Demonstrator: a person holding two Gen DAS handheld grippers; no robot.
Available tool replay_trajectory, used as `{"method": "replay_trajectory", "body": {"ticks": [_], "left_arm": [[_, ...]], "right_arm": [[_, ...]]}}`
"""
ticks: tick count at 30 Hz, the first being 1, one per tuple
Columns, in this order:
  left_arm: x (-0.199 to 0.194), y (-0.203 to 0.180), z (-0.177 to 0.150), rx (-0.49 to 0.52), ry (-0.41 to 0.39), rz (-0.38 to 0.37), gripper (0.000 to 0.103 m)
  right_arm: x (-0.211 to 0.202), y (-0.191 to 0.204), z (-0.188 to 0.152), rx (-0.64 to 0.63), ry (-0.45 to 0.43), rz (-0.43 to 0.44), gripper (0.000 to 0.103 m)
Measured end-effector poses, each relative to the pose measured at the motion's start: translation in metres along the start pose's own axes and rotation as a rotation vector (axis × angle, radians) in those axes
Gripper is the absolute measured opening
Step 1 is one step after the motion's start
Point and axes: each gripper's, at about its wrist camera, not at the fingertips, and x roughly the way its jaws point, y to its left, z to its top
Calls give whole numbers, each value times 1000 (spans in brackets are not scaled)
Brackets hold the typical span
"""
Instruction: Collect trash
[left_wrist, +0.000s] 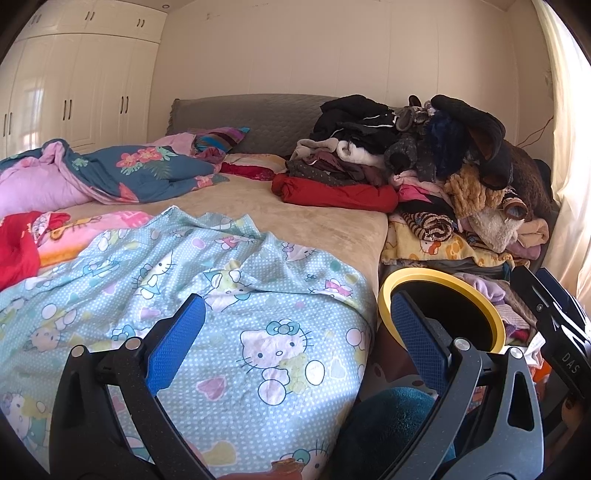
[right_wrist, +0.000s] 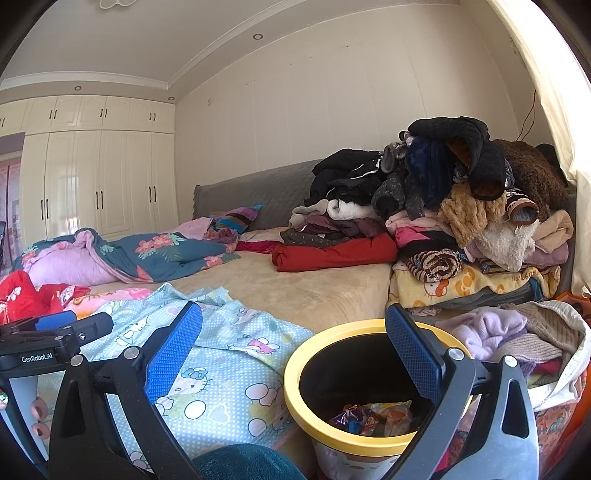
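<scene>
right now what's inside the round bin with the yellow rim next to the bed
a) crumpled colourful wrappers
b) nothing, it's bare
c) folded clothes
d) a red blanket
a: the right wrist view looks down into the round bin with the yellow rim, and crumpled colourful wrappers lie on its dark bottom; the clothes sit outside it, in the pile on the bed and to the bin's right.

one trash bin (right_wrist: 295, 373), two tools (right_wrist: 291, 347) (left_wrist: 295, 332), one bed (left_wrist: 295, 221)
</scene>
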Motion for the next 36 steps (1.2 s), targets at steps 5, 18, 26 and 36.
{"method": "replay_trajectory", "body": {"ticks": [5,18,26,36], "left_arm": [[0,0,0,0,-2,-1,92],[0,0,-1,-1,-1,-3,92],[2,14,5,-67,50,10,92],[-34,224,-17,-353,177,530,92]], "right_arm": [[-1,0,2,3,-2,-3,97],[-1,-1,1,1,-2,0,97],[9,14,10,-39,13,67,97],[98,198,6,-118,339,527,97]]}}
